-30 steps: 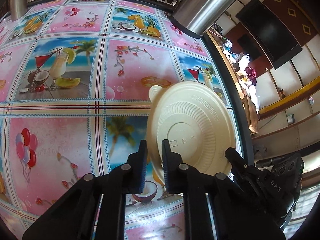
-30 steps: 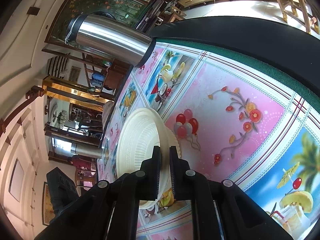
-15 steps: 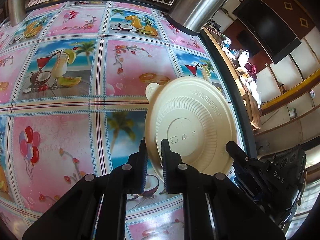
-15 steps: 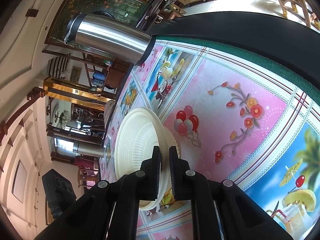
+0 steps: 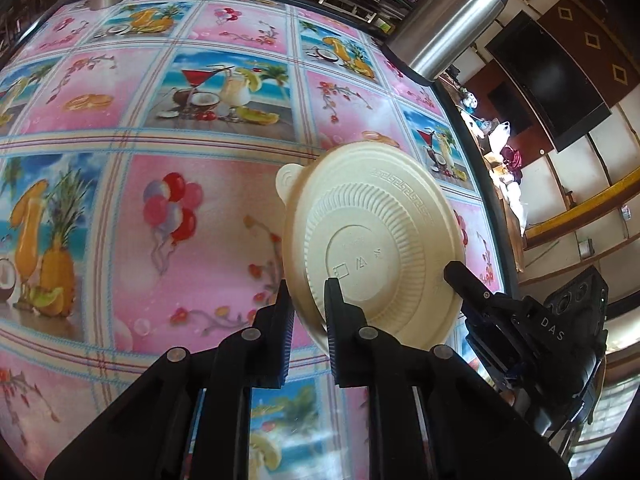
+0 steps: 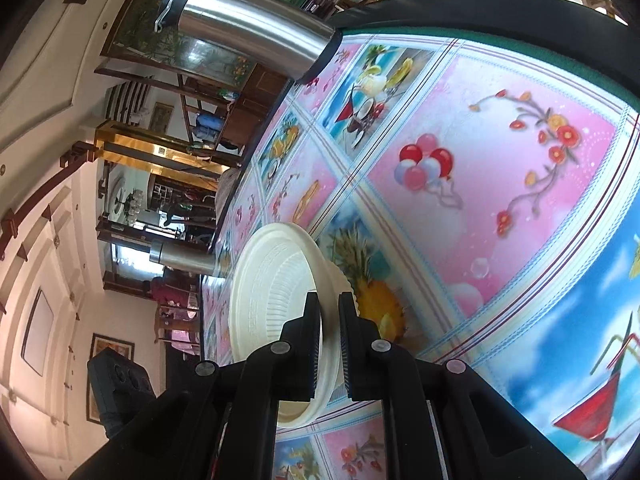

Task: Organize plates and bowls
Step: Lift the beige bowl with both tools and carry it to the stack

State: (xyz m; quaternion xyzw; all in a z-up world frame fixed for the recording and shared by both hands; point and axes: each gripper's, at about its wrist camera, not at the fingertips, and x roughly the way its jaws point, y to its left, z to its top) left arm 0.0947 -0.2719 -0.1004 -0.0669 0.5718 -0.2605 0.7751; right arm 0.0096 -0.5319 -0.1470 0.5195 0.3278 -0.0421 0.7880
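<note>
- Currently both tools pinch the same piece: a cream, round, ribbed disposable plate (image 5: 376, 240), held off the pink-and-blue fruit-print vinyl tablecloth (image 5: 172, 128) and tipped nearly on edge.
- Left gripper (image 5: 306, 316): jaws pressed onto the plate's near rim, one finger on each face. The embossed underside faces this camera.
- Right gripper (image 6: 329, 320): also clamped on the rim, on the opposite side. Its black body shows in the left view just right of the plate, fingertip touching the ribbed ring.
- A second cream piece with a small tab handle (image 5: 289, 178) sits behind the plate, seemingly nested with it. In the right view it reads as a cream fluted bowl (image 6: 340, 280) against the plate's far face. I cannot tell whether it is gripped too or just riding along.
- Key relation: the plate lies straight ahead of both tools, between them, its disc plane roughly in line with each finger pair. Neither hand is nearer; both are in contact.
- Judgement: next move needs the disc rotated flat towards the cloth, both hands turning together, or one lets go first.
- Risk: uneven twist could flex the thin rim or shed the bowl.
- Large steel thermos flask (image 5: 448, 20) stands at the far table edge, well apart; a smaller steel cylinder (image 6: 182, 262) is farther off.
</note>
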